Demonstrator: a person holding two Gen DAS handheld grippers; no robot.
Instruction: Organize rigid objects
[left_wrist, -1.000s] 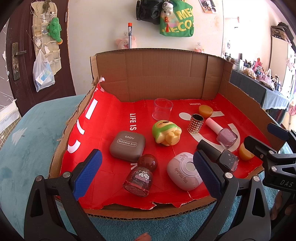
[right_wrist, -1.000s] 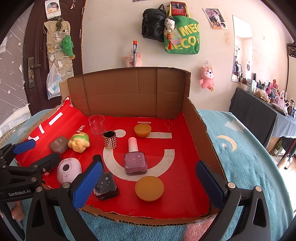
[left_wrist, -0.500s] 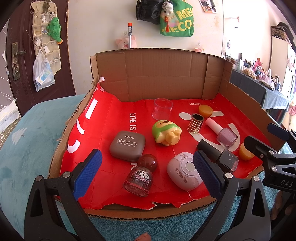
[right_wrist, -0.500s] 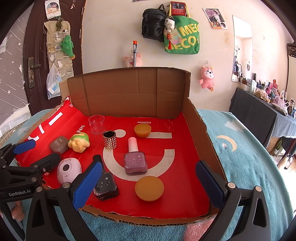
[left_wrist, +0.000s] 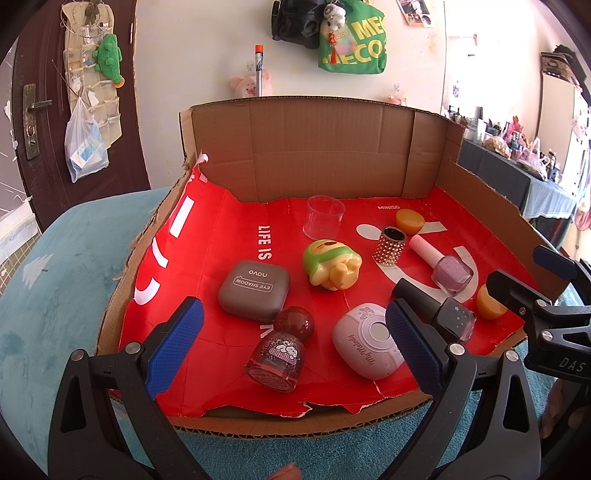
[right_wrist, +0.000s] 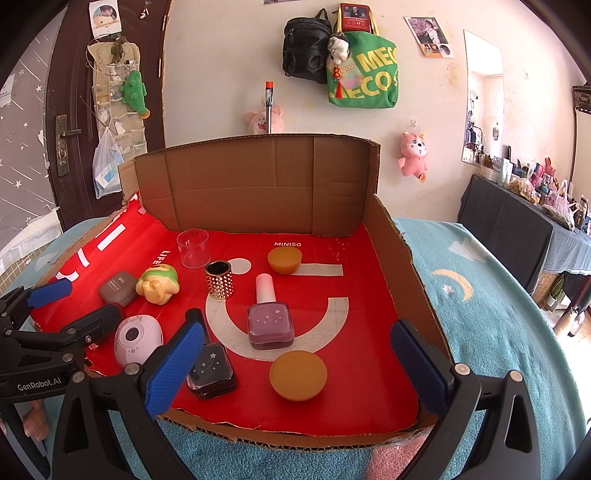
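Both grippers hang at the near edge of the cardboard tray (right_wrist: 406, 258), empty. The left gripper (left_wrist: 291, 347) has its fingers spread wide, and so does the right gripper (right_wrist: 295, 363). Low in the left view lie a glitter bottle (left_wrist: 277, 354) and a white case (left_wrist: 365, 345). At mid-frame sit a grey eyeshadow compact (left_wrist: 253, 288) and a green-capped toy (left_wrist: 332, 264). Farther up stands a clear cup (left_wrist: 324, 221). In the right view, an orange dome (right_wrist: 298, 374) sits lower centre, with a purple polish bottle (right_wrist: 270, 319) just above.
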